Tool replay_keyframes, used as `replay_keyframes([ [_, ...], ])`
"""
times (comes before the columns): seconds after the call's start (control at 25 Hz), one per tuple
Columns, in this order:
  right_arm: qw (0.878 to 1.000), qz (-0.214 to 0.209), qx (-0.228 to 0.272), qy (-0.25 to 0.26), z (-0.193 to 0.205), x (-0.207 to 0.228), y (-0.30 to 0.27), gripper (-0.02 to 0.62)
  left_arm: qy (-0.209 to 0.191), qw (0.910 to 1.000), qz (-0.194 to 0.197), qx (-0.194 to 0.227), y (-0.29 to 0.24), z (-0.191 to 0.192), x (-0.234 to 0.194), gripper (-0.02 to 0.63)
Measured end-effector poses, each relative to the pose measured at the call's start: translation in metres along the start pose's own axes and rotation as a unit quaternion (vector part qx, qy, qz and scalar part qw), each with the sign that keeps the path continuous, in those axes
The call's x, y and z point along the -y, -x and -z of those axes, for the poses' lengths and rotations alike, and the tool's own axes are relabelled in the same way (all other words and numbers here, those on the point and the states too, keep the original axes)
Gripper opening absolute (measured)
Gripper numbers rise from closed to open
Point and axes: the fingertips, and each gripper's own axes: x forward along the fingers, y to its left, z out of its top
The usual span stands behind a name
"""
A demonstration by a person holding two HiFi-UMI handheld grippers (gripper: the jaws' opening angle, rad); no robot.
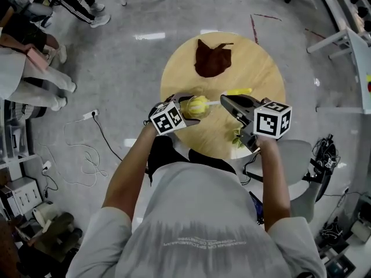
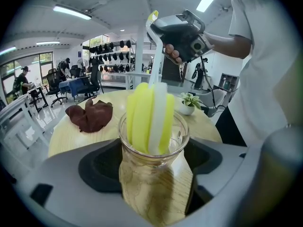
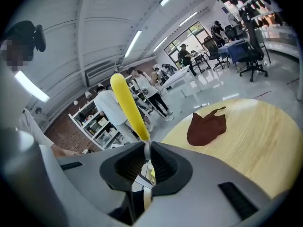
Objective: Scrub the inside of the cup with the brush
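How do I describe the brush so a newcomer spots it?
Find the round wooden table; over its near edge the left gripper holds a glass cup. The brush stands in that cup, the only thing with a yellow-and-white sponge head.

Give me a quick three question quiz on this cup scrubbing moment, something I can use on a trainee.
1. True or false: the head of the brush sits inside the cup.
2. The right gripper is shut on: A) the cup, B) the brush handle, C) nothing.
3. Fill in: the left gripper is shut on the ____.

Key: 1 true; 2 B; 3 cup.
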Motion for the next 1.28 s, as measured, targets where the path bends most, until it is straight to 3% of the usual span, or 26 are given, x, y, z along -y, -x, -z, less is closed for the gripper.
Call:
replay_keyframes([
  [0.4, 1.000, -0.018, -0.012, 0.005, -0.006, -0.004, -0.002, 0.069, 0.013, 0.9998, -0.014, 0.006, -0.001, -0.001, 0.001, 0.405],
  [1.28, 0.988, -0.037, -0.131, 0.068, 0.030, -0.007, -0.045, 0.077, 0.037, 0.9986, -0.036, 0.007, -0.004, -0.002, 0.000, 0.405],
])
